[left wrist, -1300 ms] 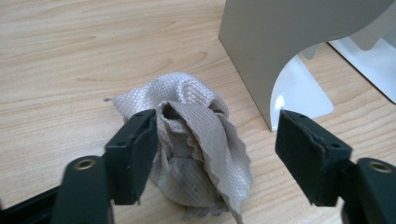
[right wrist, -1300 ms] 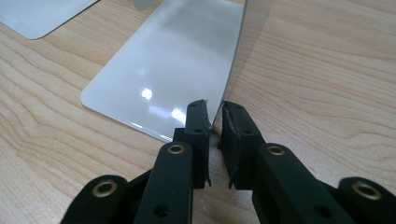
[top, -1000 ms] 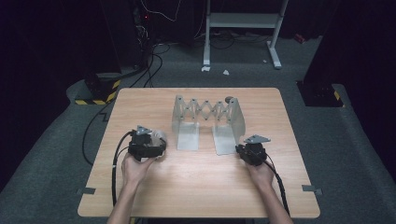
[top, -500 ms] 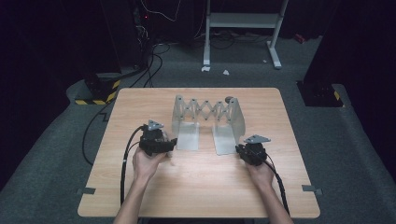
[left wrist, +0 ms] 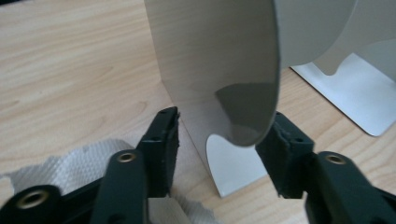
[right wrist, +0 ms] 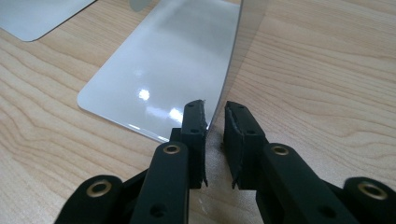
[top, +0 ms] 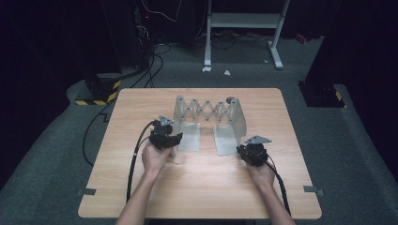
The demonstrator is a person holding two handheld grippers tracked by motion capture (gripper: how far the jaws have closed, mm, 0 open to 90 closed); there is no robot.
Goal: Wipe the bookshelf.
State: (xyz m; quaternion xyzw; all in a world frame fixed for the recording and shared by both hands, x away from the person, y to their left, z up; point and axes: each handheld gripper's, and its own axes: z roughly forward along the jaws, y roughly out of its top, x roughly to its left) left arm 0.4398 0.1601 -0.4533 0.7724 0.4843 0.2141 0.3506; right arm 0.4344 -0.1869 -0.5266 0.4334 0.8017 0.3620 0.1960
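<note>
Where the high view looks down, a light wooden table [top: 197, 187] stands on grey carpet [top: 356, 154] in a dark room, with cables [top: 155, 51] trailing on the floor behind it, a white metal stand [top: 244, 21] beyond, and a yellow-and-black striped block [top: 98, 98] at the left rear. An expandable metal bookend rack [top: 209, 119], two upright plates joined by a scissor lattice, stands near the table's middle. The left gripper [top: 174, 139] sits at the foot of the left plate; the right gripper [top: 240, 151] sits at the base of the right plate. In the left gripper view, the black jaws stand either side of the left plate [left wrist: 219, 70], one pad close against it and the other just off its curved edge, so no firm grip is evident; they have just been closing, with the plate between them. A scrap of white paper towel [left wrist: 79, 158] lies under the gripper. In the right gripper view, the jaws stand narrowly apart around the right plate's thin edge [right wrist: 229, 70], pads near it; whether they press on it cannot be told. Compared with a second earlier, the left hand has shifted rightward to the rack, while the right hand has kept its place.
</note>
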